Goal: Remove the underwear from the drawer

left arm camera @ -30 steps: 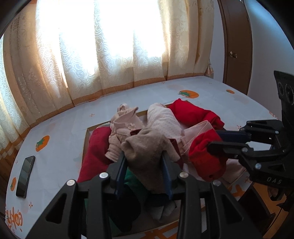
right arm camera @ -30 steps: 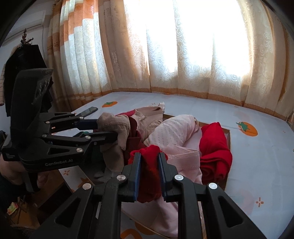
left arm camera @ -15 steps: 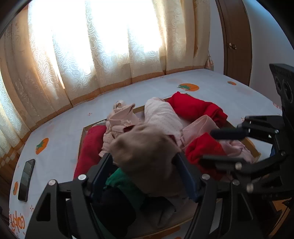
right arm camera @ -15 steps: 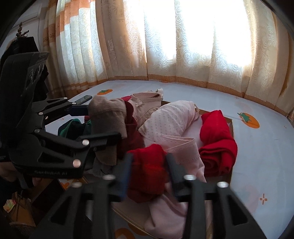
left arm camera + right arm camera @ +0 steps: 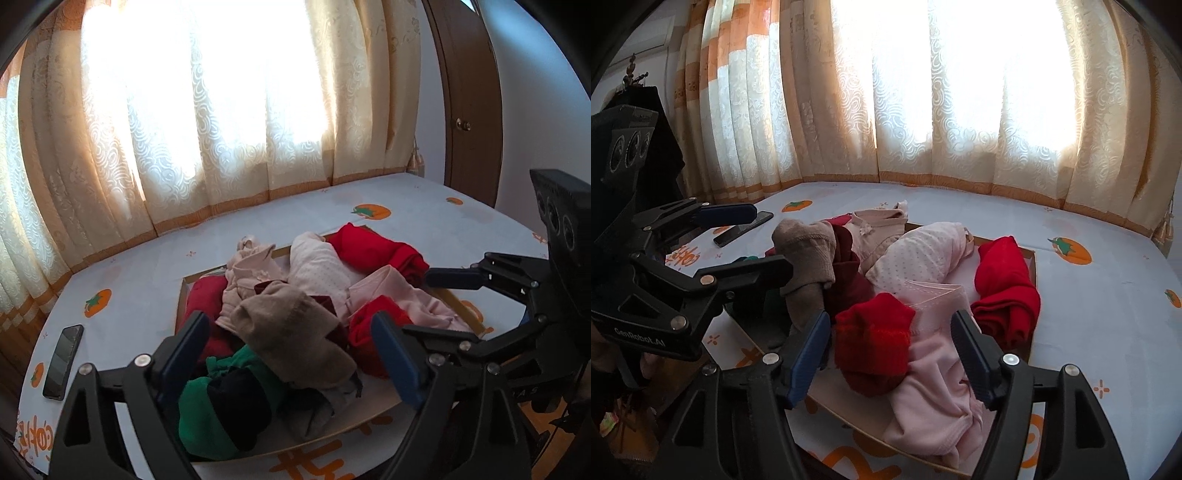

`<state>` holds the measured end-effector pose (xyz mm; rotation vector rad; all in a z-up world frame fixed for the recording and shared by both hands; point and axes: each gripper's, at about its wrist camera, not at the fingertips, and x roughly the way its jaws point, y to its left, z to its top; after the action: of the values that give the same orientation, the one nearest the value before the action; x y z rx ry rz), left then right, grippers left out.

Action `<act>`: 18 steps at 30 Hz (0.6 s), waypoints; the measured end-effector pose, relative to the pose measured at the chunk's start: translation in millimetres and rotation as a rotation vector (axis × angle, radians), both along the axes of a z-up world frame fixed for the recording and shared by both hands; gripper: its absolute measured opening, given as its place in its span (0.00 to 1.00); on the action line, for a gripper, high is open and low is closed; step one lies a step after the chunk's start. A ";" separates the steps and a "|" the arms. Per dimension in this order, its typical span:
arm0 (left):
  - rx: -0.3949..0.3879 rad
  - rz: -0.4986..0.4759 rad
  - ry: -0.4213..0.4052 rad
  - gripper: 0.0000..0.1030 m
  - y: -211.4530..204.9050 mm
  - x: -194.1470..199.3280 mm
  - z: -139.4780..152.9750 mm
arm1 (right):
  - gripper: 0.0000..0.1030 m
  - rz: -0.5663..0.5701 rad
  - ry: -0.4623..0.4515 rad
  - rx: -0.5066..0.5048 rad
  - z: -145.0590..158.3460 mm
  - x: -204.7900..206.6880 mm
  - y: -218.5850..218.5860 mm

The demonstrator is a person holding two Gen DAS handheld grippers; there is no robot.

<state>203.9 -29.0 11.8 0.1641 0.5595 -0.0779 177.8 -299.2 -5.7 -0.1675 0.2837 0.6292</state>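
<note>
My left jaws (image 5: pixel 291 354) are opening around the tan sock (image 5: pixel 295 339), pads off it. My right jaws (image 5: pixel 890 350) are opening too, the red sock (image 5: pixel 873 347) loose between them. Both lie on the heaped clothes in the drawer (image 5: pixel 347 428) on the bed (image 5: pixel 140 280).

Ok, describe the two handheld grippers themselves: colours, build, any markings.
Both are matte black, angular linkage frames with silver rivets and flat dark-blue pads on the fingers. The left gripper carries white "GenRobot.AI" lettering on its side, read in the right wrist view, and a black camera block with round lenses. The right gripper looks identical. No cables or sleeves show.
</note>
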 end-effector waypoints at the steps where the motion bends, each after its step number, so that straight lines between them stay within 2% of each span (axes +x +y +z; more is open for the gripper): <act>1: -0.002 0.003 -0.006 0.88 0.7 -2.5 1.0 | 0.68 0.000 -0.001 0.003 0.1 -1.7 -0.8; 4: -0.022 0.008 -0.025 0.89 3.9 -12.9 5.2 | 0.69 -0.009 -0.012 0.016 0.8 -10.1 -6.8; 7: -0.034 0.028 -0.059 0.95 6.6 -27.8 9.2 | 0.69 -0.026 -0.033 0.043 3.1 -22.2 -16.8; 10: -0.038 0.035 -0.102 0.96 7.0 -46.6 13.5 | 0.71 -0.048 -0.082 0.065 7.1 -40.6 -27.3; 13: -0.041 0.040 -0.140 0.98 6.1 -65.2 16.1 | 0.76 -0.062 -0.135 0.095 9.7 -60.8 -36.4; 18: -0.046 0.050 -0.181 0.99 3.8 -88.4 16.5 | 0.77 -0.077 -0.206 0.099 9.5 -89.7 -43.0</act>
<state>115.5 -25.2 28.3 0.1110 0.3805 -0.0272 88.1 -342.2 3.7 -0.1242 0.0597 0.5432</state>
